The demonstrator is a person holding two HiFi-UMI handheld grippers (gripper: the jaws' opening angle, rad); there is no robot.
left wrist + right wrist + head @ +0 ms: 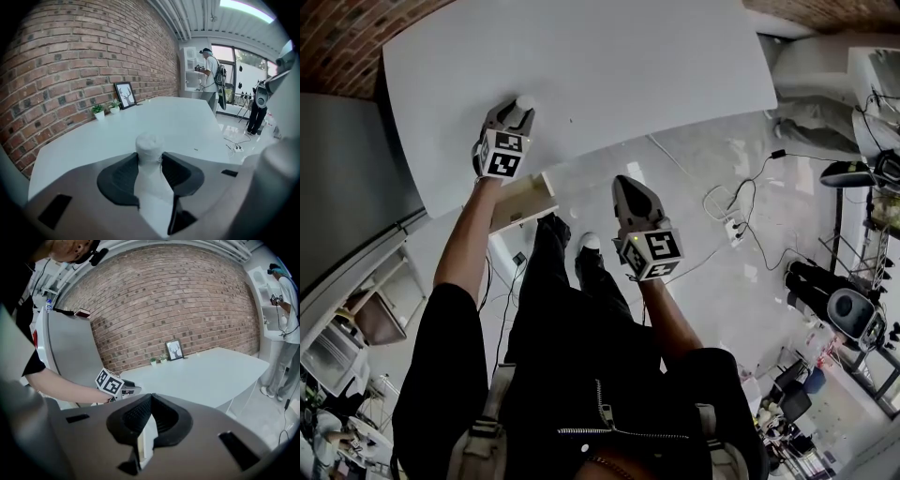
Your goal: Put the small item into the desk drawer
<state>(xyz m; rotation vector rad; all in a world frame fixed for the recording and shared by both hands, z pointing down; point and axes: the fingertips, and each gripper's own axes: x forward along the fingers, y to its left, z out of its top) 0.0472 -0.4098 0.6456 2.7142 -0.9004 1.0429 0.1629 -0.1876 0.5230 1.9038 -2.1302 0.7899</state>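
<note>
Worktop (609, 66): white, set against a brick wall (70, 61).

Small item (150, 143): white with a rounded top, at the worktop's near left part. It stands between the pads of the left gripper (521, 109), which close on it from both sides at a middling width. Whether it rests on the surface or is lifted cannot be told.

Right gripper (625, 183): its jaws meet at the tips and hold nothing. It hangs below the worktop's near edge, over the floor.

Desk drawer (525, 200): pale, pulled out under the worktop edge, beside the left forearm.

Far end of the worktop: a framed picture (125, 95) and two potted plants (98, 111).
</note>
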